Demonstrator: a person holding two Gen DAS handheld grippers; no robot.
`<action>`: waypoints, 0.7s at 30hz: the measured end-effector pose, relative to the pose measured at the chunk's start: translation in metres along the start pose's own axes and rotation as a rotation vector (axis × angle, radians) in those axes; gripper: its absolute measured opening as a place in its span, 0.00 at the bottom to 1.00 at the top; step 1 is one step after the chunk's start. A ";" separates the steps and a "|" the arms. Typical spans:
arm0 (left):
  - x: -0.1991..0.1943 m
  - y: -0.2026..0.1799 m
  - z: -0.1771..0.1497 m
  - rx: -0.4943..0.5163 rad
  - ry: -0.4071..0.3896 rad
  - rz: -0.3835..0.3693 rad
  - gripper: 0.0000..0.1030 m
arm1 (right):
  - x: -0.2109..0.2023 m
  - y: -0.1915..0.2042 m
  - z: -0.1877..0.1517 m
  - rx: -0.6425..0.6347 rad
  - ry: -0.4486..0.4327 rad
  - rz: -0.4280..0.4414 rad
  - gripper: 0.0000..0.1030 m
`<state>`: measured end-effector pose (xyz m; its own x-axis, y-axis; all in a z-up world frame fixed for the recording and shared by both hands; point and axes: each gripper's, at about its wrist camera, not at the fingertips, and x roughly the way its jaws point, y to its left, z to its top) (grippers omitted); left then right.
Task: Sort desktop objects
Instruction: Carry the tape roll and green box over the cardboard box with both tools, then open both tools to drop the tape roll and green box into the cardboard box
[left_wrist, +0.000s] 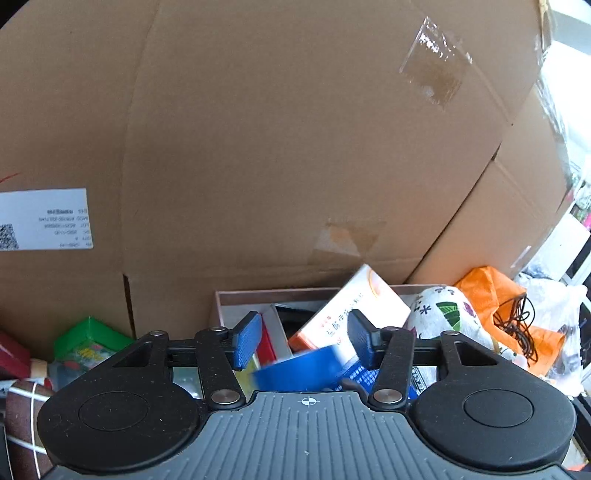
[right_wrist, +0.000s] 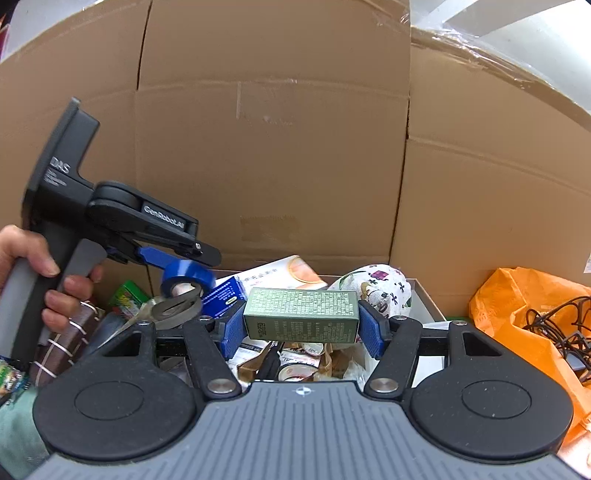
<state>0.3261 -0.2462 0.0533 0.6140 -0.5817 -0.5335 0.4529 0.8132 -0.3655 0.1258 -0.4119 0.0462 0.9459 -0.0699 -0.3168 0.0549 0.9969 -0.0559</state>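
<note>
Nearest, the right gripper (right_wrist: 301, 328) clamps a green rectangular cardboard carton (right_wrist: 301, 314) crosswise between its blue pads, above a shallow open box (right_wrist: 424, 295) crowded with packets. Left of it, a hand (right_wrist: 33, 273) holds the left gripper (left_wrist: 301, 338), whose jaws stand apart; a blue roll of tape (right_wrist: 188, 278) sits just beneath its fingers, and I cannot tell whether they touch it. Farther back lean an orange-and-white carton (left_wrist: 354, 306) and a floral cloth pouch (right_wrist: 376, 288). An orange plastic bag (right_wrist: 517, 302) lies right, before tall brown cardboard boxes (right_wrist: 273, 155).
</note>
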 end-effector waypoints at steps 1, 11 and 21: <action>0.000 0.002 0.000 0.002 -0.002 -0.010 0.83 | 0.002 0.001 -0.001 -0.006 -0.001 -0.003 0.67; -0.017 -0.011 -0.010 0.076 -0.056 -0.061 1.00 | -0.011 0.003 -0.007 -0.040 -0.032 -0.044 0.96; -0.061 -0.024 -0.031 0.117 -0.098 -0.058 1.00 | -0.023 0.018 -0.012 -0.076 0.009 -0.038 0.99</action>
<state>0.2580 -0.2294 0.0711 0.6424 -0.6309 -0.4351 0.5579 0.7742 -0.2989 0.1016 -0.3928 0.0410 0.9408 -0.1085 -0.3212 0.0662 0.9880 -0.1398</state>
